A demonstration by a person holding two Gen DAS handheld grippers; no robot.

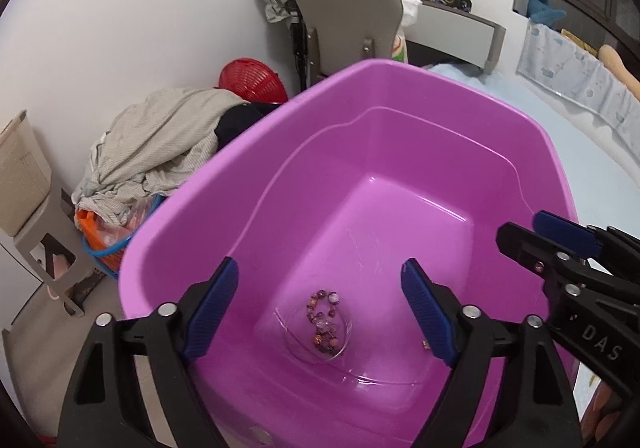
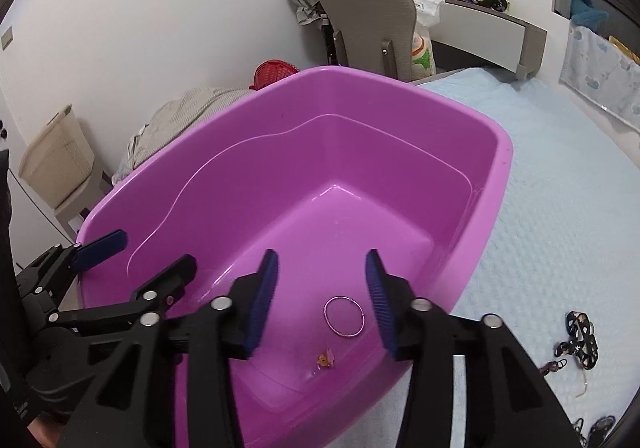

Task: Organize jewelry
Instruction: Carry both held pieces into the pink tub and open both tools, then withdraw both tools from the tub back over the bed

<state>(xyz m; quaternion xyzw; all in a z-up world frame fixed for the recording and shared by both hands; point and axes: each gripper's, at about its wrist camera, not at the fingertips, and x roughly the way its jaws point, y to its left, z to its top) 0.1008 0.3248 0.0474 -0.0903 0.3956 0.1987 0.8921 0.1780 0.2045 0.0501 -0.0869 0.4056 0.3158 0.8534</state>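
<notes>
A purple plastic tub (image 1: pixel 248 167) (image 2: pixel 492 215) sits on a light blue bed cover. In the left wrist view a beaded bracelet (image 1: pixel 324 322) in a clear bag lies on the tub floor, below my open, empty left gripper (image 1: pixel 320 310). In the right wrist view a thin silver ring bangle (image 2: pixel 344 316) and a small orange charm (image 2: pixel 326 359) lie on the tub floor under my open, empty right gripper (image 2: pixel 322 302). Each gripper shows at the edge of the other's view, the right one (image 1: pixel 556 240) and the left one (image 2: pixel 132 256).
Black patterned jewelry pieces (image 2: pixel 578 336) lie on the bed cover (image 2: pixel 560 207) right of the tub. Beyond the tub stand a grey chair (image 1: pixel 348 15), a laundry pile (image 1: pixel 160 143), a red basket (image 1: pixel 252 81) and a beige hamper (image 2: pixel 56 163).
</notes>
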